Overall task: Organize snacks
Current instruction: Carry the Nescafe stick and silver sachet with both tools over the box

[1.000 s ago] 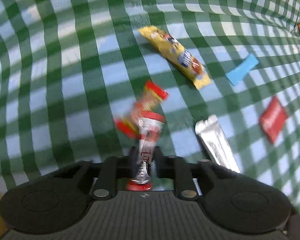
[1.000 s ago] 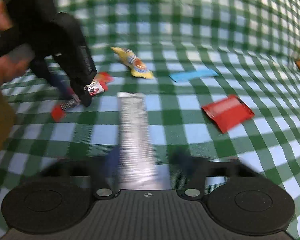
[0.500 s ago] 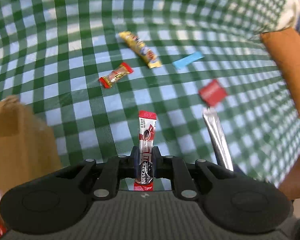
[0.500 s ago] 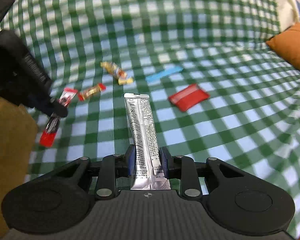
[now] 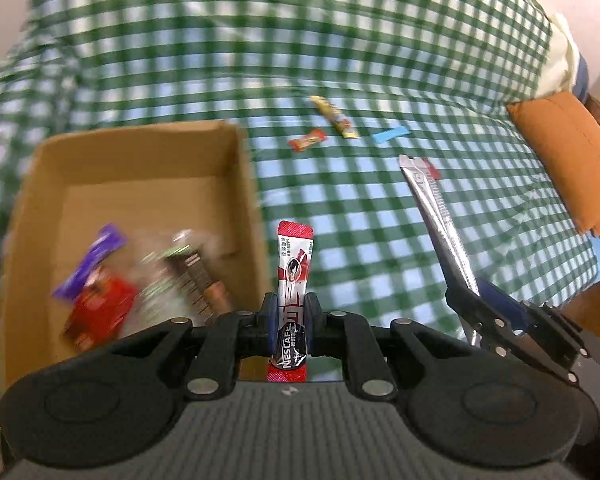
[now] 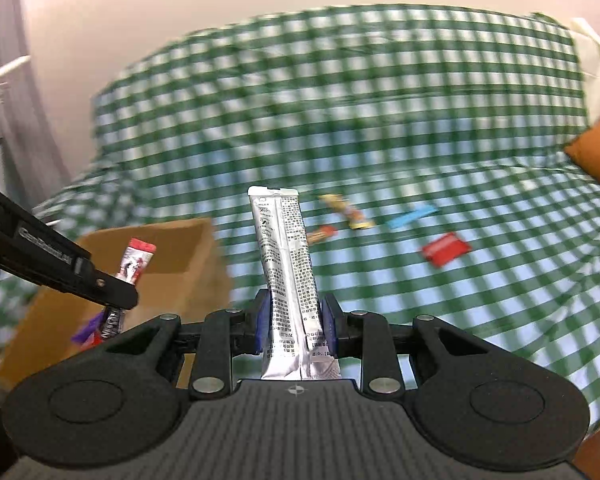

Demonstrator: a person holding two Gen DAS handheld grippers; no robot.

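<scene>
Gripping a red-and-white Nescafe stick [image 5: 295,272] upright between its pads, the left claw [image 5: 291,320] hangs just right of the cardboard box [image 5: 236,184], which sits at the left edge of the green checked cloth [image 5: 340,60] and holds several blurred packets [image 5: 100,304]. The right claw [image 6: 294,328] is clenched on a silver sachet [image 6: 284,248] standing upright. Out on the cloth, well apart from the box, lie a small red candy [image 5: 307,140], a yellow bar [image 5: 334,115], a blue strip [image 5: 391,134] and a red packet [image 6: 446,249]. An orange cushion [image 5: 568,160] rests at the right edge.
</scene>
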